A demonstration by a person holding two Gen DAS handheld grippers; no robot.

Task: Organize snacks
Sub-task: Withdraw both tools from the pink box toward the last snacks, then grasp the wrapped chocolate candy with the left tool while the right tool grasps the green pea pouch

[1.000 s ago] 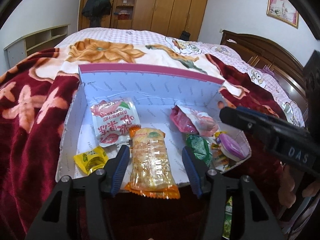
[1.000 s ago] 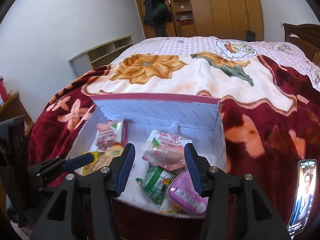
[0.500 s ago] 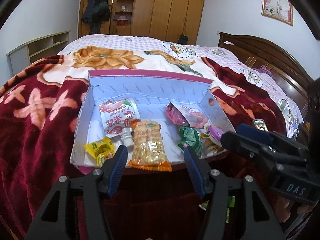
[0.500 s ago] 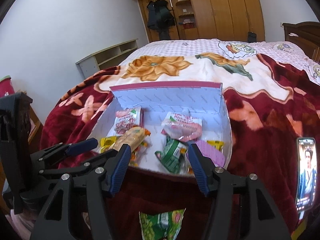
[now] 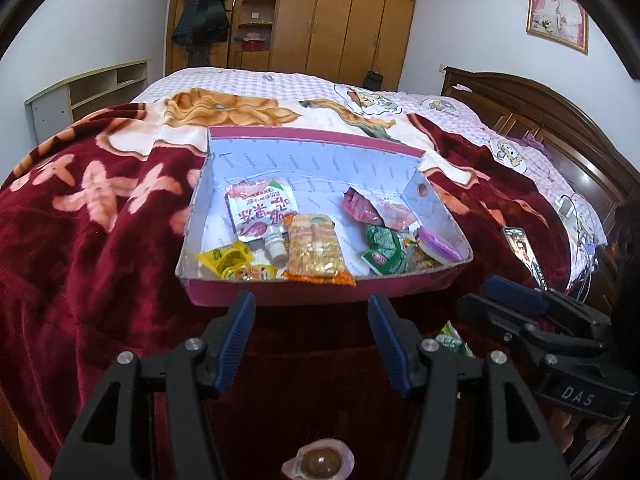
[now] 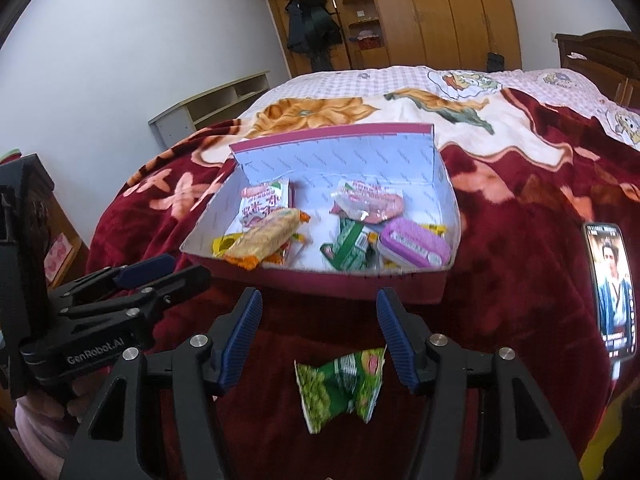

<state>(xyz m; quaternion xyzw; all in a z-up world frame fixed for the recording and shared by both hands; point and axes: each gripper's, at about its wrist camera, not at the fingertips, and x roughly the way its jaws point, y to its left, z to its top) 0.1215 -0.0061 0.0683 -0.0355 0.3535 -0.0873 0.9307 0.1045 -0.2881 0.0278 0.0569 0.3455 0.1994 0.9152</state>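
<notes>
1. While the left tongs (image 5: 311,304) a second ago reached over the front wall of the box (image 5: 320,294) with their blue pads on either side of the orange biscuit pack (image 5: 316,254), in the left wrist view they now hang in front of that wall, over the red blanket (image 5: 92,248) on the bed. Their jaws have just been opening a little and stand released, with nothing between them. The biscuit pack lies in the box with its near end over the front wall, beside the red-and-white spouted pouch (image 5: 260,212) and the yellow packet (image 5: 222,256). A small round jelly cup (image 5: 320,463), not in this view before, lies on the blanket under the tongs.

2. Seen from the right wrist, the right tongs (image 6: 319,312) have likewise drawn back from above the box (image 6: 320,280) to a place in front of it. Their jaws have just been opening and are released, gripping nothing. The pink case (image 6: 414,246) and the green packet (image 6: 348,246) lie at the right end of the box. A green snack bag (image 6: 340,384) lies loose on the blanket below the tongs. To the right a lit phone (image 6: 610,288) rests on the bed.
</notes>
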